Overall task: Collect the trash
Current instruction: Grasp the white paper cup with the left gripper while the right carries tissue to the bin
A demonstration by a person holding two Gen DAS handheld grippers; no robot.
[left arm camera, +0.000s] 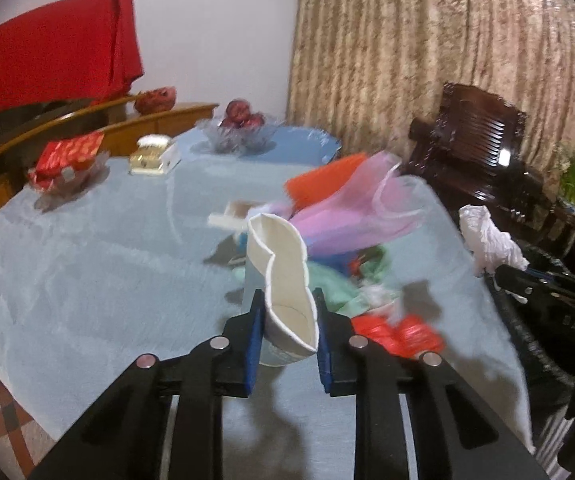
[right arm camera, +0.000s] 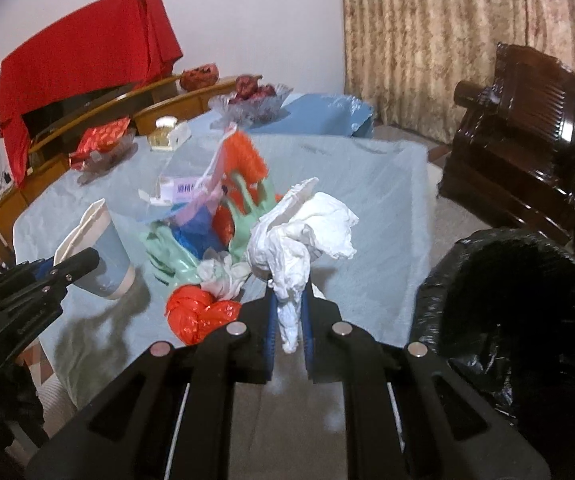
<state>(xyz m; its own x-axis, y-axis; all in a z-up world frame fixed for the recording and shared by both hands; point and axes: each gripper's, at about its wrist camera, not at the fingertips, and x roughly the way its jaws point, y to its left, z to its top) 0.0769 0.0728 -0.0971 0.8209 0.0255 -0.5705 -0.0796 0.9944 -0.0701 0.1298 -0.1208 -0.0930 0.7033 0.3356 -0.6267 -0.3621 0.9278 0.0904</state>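
Observation:
My left gripper (left arm camera: 288, 320) is shut on a squashed light-blue paper cup (left arm camera: 283, 280), held above the table; the cup also shows in the right wrist view (right arm camera: 101, 248). My right gripper (right arm camera: 288, 312) is shut on a crumpled white plastic bag (right arm camera: 303, 236), lifted near the table's right edge; the bag also shows in the left wrist view (left arm camera: 487, 238). A heap of trash lies mid-table: a red plastic bag (right arm camera: 199, 312), pink bag (left arm camera: 351, 216), green bag (right arm camera: 175, 256) and orange piece (right arm camera: 243, 156). A bin lined with a black bag (right arm camera: 519, 292) stands right of the table.
The table has a pale blue cloth (left arm camera: 87, 248). At its far end stand a glass fruit bowl (left arm camera: 239, 132), a red packet (left arm camera: 67, 156) and a small box (left arm camera: 153, 156). A dark wooden armchair (right arm camera: 527, 128) and curtain are at right.

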